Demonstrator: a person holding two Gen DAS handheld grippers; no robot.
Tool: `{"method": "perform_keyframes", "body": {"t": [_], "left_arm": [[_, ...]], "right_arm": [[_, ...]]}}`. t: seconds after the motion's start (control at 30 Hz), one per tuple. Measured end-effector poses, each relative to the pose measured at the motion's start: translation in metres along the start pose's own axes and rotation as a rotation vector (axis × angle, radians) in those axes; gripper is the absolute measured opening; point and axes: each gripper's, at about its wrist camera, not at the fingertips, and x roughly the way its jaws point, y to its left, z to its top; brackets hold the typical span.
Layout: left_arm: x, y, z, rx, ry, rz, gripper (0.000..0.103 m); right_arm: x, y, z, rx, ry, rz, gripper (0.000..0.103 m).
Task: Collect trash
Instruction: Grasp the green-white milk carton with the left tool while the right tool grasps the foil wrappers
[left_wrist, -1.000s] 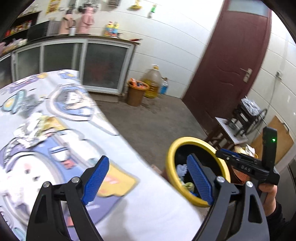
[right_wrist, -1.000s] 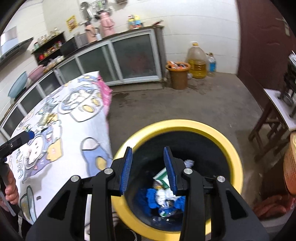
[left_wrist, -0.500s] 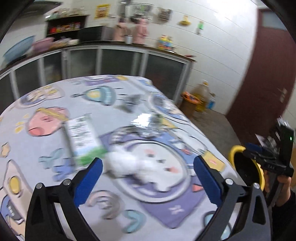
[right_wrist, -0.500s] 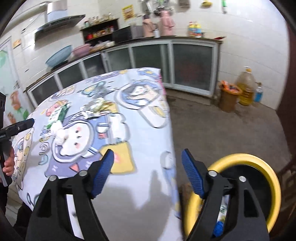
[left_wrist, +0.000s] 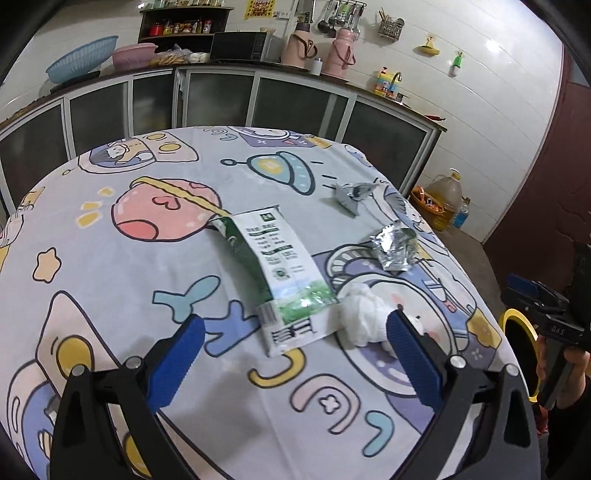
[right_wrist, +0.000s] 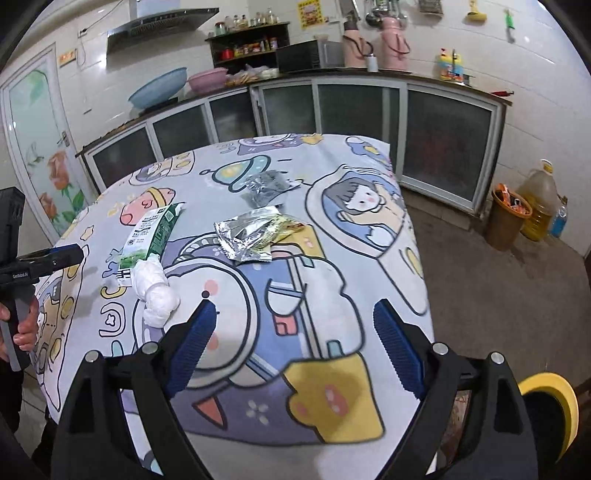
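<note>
One view only: orange floor bin (right_wrist: 509, 218) fully visible.

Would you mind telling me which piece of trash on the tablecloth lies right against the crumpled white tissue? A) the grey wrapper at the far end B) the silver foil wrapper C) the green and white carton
C: the green and white carton has its near end touching the crumpled white tissue, while both wrappers lie apart from it.

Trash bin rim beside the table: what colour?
Yellow, on a black trash bin; clearest in the right wrist view.
</note>
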Motion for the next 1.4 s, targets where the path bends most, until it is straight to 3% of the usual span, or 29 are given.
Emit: {"method": "perform_keyframes", "body": {"t": [0.37,0.87,1.4], "left_arm": [[0.024,0.016,0.021,0.029,0.027,0.012,0.095],[0.087,0.015,0.05,0.025,0.159,0.031,0.095],[0.147,0.014,0.063,-0.008,0.239,0.087,0.094]], "right_arm": [[0.049,0.007,0.03,-0.028,0.034,0.005,0.083],[0.109,0.018,0.058,-0.092,0.089,0.042,0.083],[0.159,0.018,0.061,-0.07,0.161,0.015,0.082]]}}
